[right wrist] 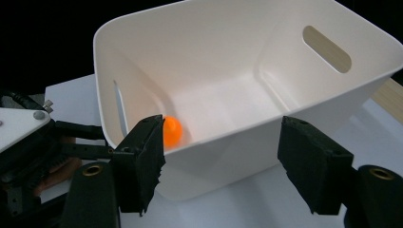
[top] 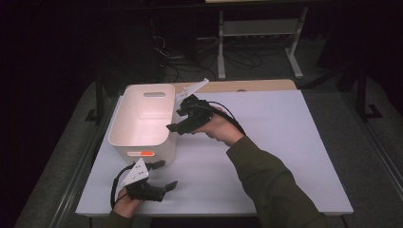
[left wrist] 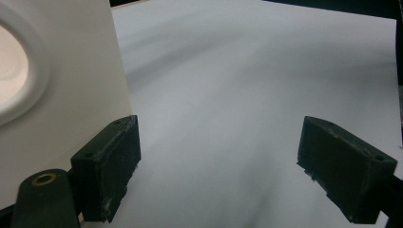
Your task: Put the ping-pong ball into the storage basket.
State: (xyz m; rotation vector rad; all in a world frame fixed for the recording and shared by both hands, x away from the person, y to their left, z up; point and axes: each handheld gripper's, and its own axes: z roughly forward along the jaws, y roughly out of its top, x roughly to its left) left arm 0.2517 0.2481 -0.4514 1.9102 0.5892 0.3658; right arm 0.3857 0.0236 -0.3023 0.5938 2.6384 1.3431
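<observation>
A white plastic bin point(top: 124, 110) with handle slots stands on the left of the white table point(top: 285, 142). A small orange ball point(right wrist: 172, 132) lies on the bin's floor against a side wall, and its orange glow point(top: 147, 153) shows through the near handle slot. My right gripper point(top: 177, 119) hovers at the bin's right rim, and in its own view it point(right wrist: 221, 171) stands open with nothing between the pads. My left gripper point(top: 164, 175) rests low by the bin's near corner, open and empty point(left wrist: 218, 166), with the bin's wall point(left wrist: 71, 95) just beside its left jaw.
Bare white tabletop point(left wrist: 247, 71) stretches to the right of the bin. A strip of wood point(top: 247, 86) runs along the table's far edge. Beyond it, cables and a white stand point(top: 259, 28) sit on the dark floor. The left gripper's body point(right wrist: 28, 142) shows beside the bin.
</observation>
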